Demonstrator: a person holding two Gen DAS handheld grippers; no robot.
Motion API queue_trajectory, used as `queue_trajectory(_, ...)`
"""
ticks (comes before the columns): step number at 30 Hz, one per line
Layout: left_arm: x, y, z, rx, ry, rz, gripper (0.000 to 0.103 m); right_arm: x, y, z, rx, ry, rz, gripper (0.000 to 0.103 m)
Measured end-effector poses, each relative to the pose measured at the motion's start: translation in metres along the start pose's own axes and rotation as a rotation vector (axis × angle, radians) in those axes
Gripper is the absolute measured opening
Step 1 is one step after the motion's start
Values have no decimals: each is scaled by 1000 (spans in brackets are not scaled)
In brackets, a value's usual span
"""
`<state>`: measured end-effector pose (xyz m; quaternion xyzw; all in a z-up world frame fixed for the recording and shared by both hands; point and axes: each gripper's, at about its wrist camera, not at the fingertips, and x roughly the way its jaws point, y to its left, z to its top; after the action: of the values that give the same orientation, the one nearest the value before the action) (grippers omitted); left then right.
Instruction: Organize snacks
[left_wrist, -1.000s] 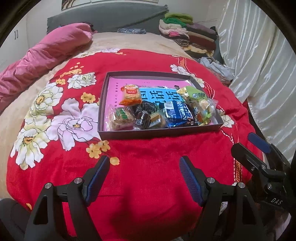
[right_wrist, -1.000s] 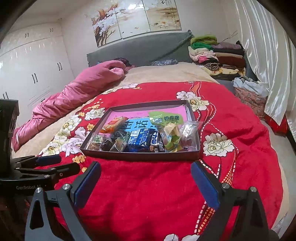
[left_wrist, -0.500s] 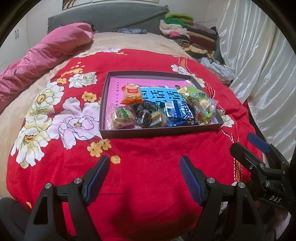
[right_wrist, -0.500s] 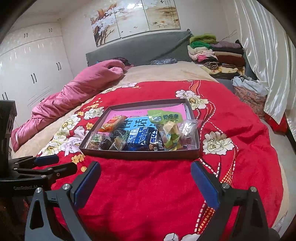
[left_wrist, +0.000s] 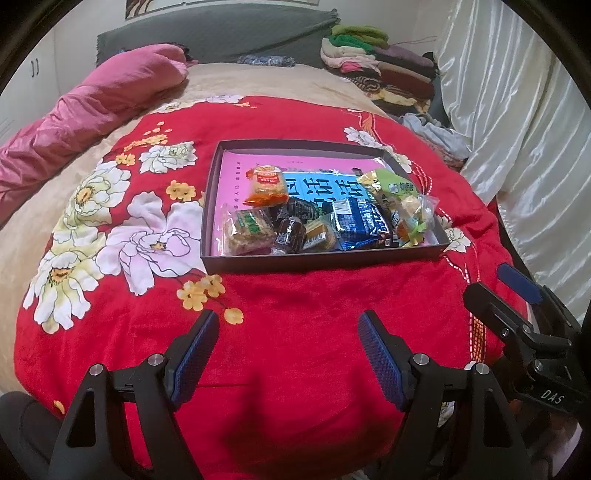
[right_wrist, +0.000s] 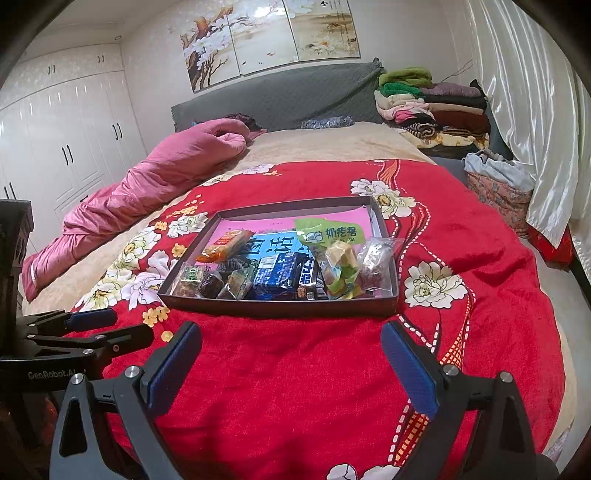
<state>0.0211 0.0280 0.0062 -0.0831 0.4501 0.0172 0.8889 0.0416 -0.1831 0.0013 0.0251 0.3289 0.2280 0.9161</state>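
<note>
A shallow dark box (left_wrist: 325, 263) (right_wrist: 280, 308) lies on the red flowered blanket. It holds several wrapped snacks: an orange pack (left_wrist: 266, 184) (right_wrist: 225, 245), a blue pack (left_wrist: 356, 221) (right_wrist: 282, 273), a green-topped clear bag (left_wrist: 400, 206) (right_wrist: 334, 258), and small brown and green packs (left_wrist: 271, 234) along the near wall. My left gripper (left_wrist: 288, 339) is open and empty, above the blanket short of the box. My right gripper (right_wrist: 291, 350) is open and empty, also short of the box. Each gripper shows at the edge of the other's view (left_wrist: 517, 314) (right_wrist: 92, 332).
A pink quilt (right_wrist: 147, 184) lies along the bed's left side. Folded clothes (right_wrist: 432, 110) are stacked at the head on the right. A curtain (right_wrist: 535, 129) hangs at the right, with a cloth basket (right_wrist: 498, 188) below it. White wardrobes (right_wrist: 55, 129) stand at left.
Both views have shifted slightly; the box sits a touch nearer and lower in the right wrist view. Both grippers stay open and empty.
</note>
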Motion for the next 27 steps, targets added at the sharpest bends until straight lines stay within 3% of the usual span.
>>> queue_trajectory(27, 0, 2, 0, -3, 1, 22, 79, 0, 1, 0, -6, 1, -7, 98)
